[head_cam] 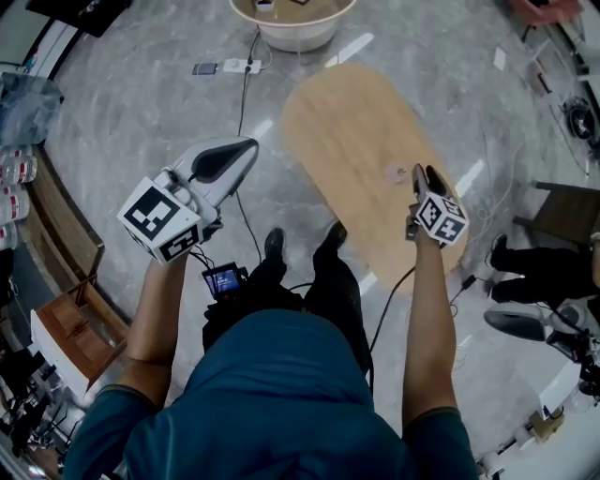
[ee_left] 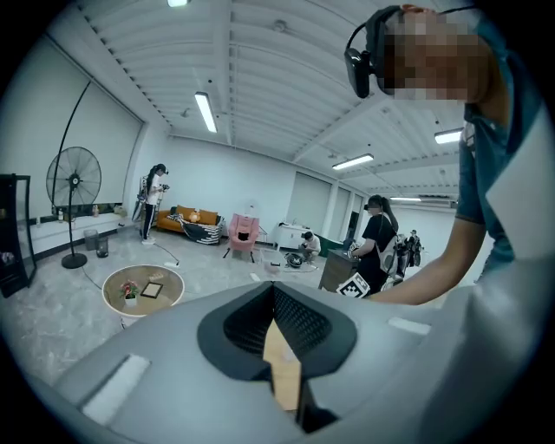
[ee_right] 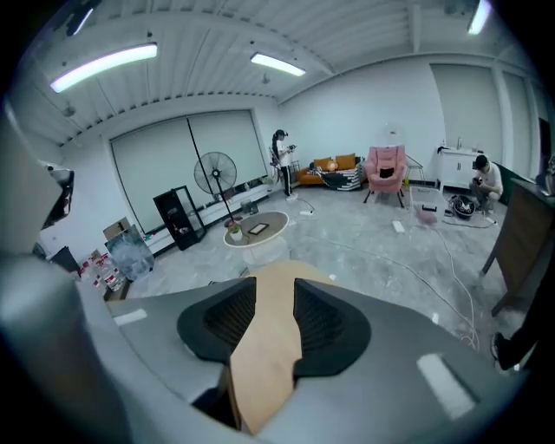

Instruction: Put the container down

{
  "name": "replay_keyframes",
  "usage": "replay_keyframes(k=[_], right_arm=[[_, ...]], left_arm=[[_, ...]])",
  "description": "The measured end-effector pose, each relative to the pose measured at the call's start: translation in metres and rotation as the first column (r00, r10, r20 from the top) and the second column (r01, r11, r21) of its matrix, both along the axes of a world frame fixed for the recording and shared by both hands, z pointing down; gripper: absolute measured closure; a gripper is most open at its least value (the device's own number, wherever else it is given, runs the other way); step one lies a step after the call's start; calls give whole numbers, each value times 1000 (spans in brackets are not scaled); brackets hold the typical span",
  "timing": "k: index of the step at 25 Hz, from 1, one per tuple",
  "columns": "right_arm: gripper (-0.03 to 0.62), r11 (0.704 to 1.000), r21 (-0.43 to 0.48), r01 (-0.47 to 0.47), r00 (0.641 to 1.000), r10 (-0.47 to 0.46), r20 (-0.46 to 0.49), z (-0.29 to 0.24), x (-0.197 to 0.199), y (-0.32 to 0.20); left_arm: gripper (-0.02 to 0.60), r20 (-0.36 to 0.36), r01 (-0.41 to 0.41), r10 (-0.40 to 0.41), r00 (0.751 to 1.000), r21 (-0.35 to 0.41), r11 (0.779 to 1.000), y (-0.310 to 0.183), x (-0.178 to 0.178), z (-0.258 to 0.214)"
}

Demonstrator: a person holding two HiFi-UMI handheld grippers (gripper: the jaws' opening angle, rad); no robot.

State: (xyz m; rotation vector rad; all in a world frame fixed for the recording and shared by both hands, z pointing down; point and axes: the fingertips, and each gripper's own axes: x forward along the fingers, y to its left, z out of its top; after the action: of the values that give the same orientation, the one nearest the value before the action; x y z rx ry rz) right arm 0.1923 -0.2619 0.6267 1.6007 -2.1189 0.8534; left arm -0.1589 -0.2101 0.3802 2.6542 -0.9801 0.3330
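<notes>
A long oval wooden table [head_cam: 356,131] lies below me. On it, close to the left of my right gripper [head_cam: 422,173], rests a small pale round thing [head_cam: 392,173], faint in the head view; it may be the container. In the right gripper view the right gripper [ee_right: 270,293] is open, with only the table's wood [ee_right: 264,347] showing in the gap. My left gripper [head_cam: 248,148] is held up over the floor left of the table. Its pads [ee_left: 303,325] meet at the tip and hold nothing. A sliver of wood [ee_left: 282,368] shows behind them.
A round white table [head_cam: 292,28] with small items stands beyond the far end, with a power strip [head_cam: 234,66] and a cable [head_cam: 246,103] on the floor beside it. Wooden furniture [head_cam: 70,323] lines the left, and a dark chair [head_cam: 567,211] stands at the right. A standing fan [ee_right: 215,173] and people are farther off.
</notes>
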Motion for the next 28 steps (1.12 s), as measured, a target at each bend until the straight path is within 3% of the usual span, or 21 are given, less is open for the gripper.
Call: replay_keyframes(k=[7, 11, 16, 21, 28], right_arm=[[453, 970, 240, 40, 999, -46, 22, -151, -55, 23], [459, 930, 366, 45, 996, -70, 55, -237, -78, 52], [516, 865, 498, 65, 991, -115, 71, -337, -103, 96], [583, 800, 584, 141, 986, -169, -6, -406, -133, 146], [586, 791, 586, 177, 983, -166, -73, -448, -153, 190]], left_arm=[[584, -63, -15, 20, 998, 77, 997, 10, -24, -46], [584, -80, -42, 52, 995, 122, 992, 19, -28, -71], [584, -85, -82, 98, 992, 173, 982, 37, -27, -97], [584, -84, -133, 156, 984, 234, 963, 56, -18, -123], [584, -73, -195, 227, 971, 303, 933, 75, -7, -153]])
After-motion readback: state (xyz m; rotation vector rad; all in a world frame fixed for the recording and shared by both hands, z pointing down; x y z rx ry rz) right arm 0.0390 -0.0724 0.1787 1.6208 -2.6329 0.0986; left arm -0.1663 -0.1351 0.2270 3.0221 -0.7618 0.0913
